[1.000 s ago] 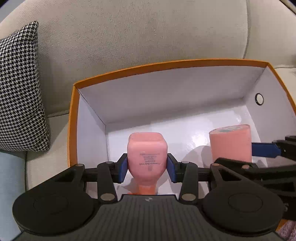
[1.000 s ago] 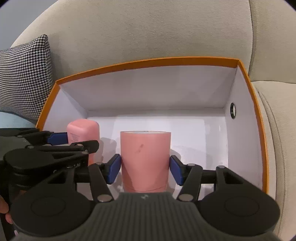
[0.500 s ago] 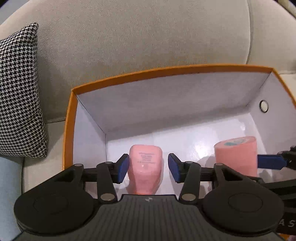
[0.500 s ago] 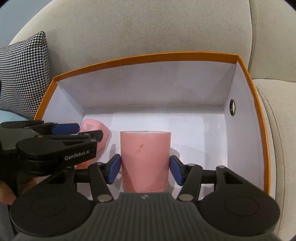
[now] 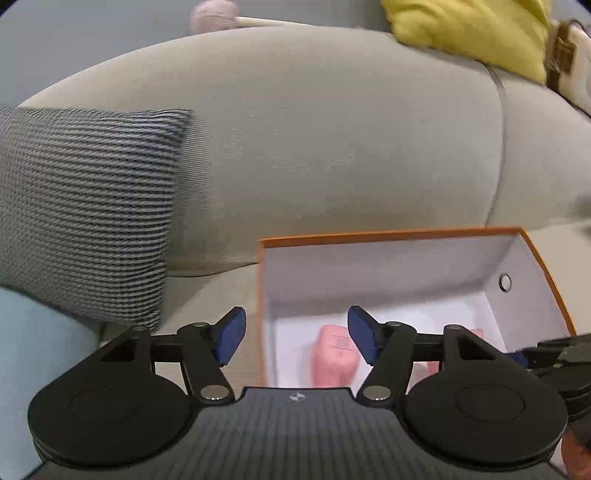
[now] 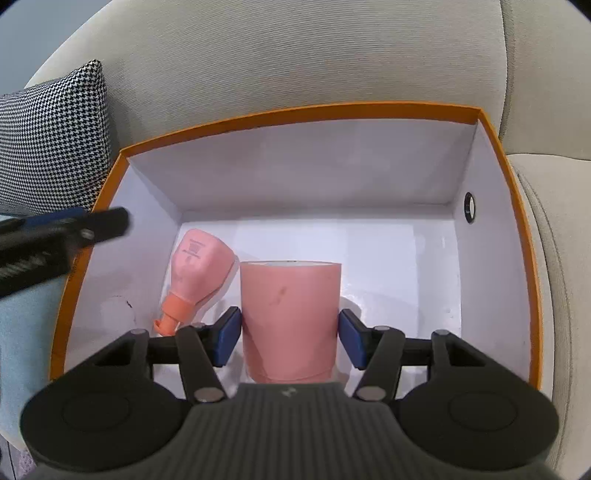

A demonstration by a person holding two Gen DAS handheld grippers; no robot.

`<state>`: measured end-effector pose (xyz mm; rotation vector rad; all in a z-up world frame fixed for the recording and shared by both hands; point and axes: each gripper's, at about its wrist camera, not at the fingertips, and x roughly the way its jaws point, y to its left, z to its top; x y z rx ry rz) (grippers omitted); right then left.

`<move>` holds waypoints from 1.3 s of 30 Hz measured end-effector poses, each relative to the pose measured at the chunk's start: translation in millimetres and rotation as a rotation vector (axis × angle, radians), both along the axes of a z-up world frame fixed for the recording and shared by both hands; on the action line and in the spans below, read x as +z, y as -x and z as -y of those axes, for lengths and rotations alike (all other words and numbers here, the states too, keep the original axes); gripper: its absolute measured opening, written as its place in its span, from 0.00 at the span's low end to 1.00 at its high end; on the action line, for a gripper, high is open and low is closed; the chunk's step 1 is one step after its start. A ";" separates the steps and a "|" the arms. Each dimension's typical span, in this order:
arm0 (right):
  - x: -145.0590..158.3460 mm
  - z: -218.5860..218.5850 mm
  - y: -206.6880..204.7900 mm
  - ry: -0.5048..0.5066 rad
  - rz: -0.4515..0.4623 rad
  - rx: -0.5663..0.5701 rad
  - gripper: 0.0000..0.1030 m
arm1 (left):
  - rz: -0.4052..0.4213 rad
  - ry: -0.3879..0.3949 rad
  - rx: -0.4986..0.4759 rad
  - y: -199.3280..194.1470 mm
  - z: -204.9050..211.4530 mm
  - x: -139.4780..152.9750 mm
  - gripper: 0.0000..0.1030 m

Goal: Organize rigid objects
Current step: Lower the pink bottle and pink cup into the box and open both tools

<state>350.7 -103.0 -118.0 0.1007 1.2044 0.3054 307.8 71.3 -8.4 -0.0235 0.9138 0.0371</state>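
Note:
An orange-rimmed white box (image 6: 491, 133) sits on a beige sofa. A pink bottle (image 6: 199, 266) with an orange cap lies tilted in the box's left part; it also shows in the left wrist view (image 5: 334, 356). My left gripper (image 5: 293, 334) is open and empty, raised above the box's left wall (image 5: 264, 295); its tip shows blurred in the right wrist view (image 6: 74, 225). My right gripper (image 6: 290, 336) holds a pink cylinder (image 6: 290, 317) upright inside the box, with both pads against its sides.
A houndstooth cushion (image 6: 51, 136) leans on the sofa back left of the box. A light blue surface (image 5: 33, 350) lies at the left. A yellow cushion (image 5: 472, 29) sits on top of the sofa back. The box's right wall has a round hole (image 6: 469, 206).
My left gripper opened wide, let go of the pink bottle, and pulled up and left out of the box. The bottle tipped over onto its side. The right gripper stayed put.

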 end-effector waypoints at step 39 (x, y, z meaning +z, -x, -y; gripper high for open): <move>-28.8 -63.3 -43.9 -0.027 -0.031 0.073 0.60 | -0.185 0.262 0.026 -3.9 -47.2 -45.0 0.14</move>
